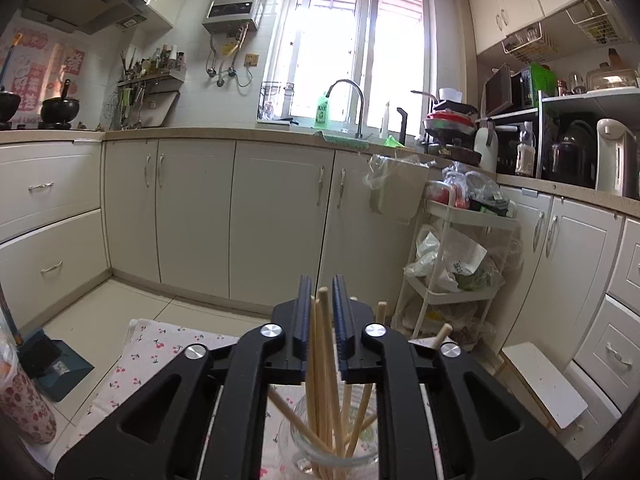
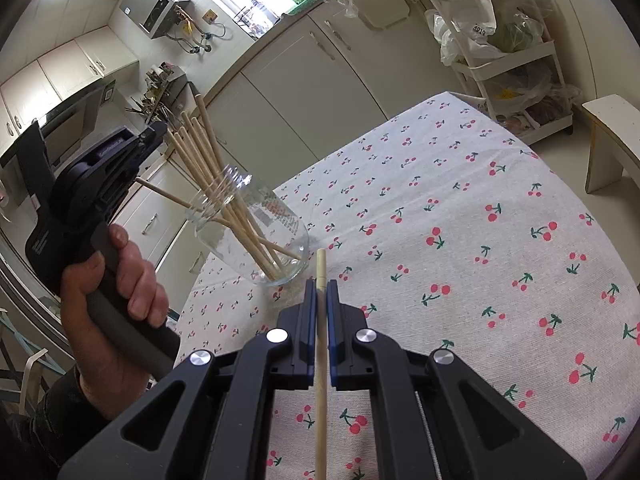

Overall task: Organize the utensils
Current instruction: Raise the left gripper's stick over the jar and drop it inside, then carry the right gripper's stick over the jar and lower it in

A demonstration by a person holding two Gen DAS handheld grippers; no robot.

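Observation:
A clear glass jar (image 2: pixel 256 232) stands on the cherry-print tablecloth (image 2: pixel 460 216) with several wooden chopsticks (image 2: pixel 208 160) in it. My left gripper (image 1: pixel 322 292) is above the jar (image 1: pixel 332 448), with the tops of two chopsticks (image 1: pixel 322 340) between its narrowly parted fingers; whether it pinches them I cannot tell. In the right wrist view the left gripper (image 2: pixel 154 132) is at the chopstick tops, left of the jar. My right gripper (image 2: pixel 320 286) is shut on a single chopstick (image 2: pixel 320 320), low over the cloth just right of the jar's base.
White kitchen cabinets (image 1: pixel 192 208) run behind the table. A white trolley (image 1: pixel 452 264) with bags stands to the right, and a white stool (image 2: pixel 608 136) beside it. A blue dustpan (image 1: pixel 56 364) lies on the floor at left. A floral pouch (image 1: pixel 24 404) sits at the left edge.

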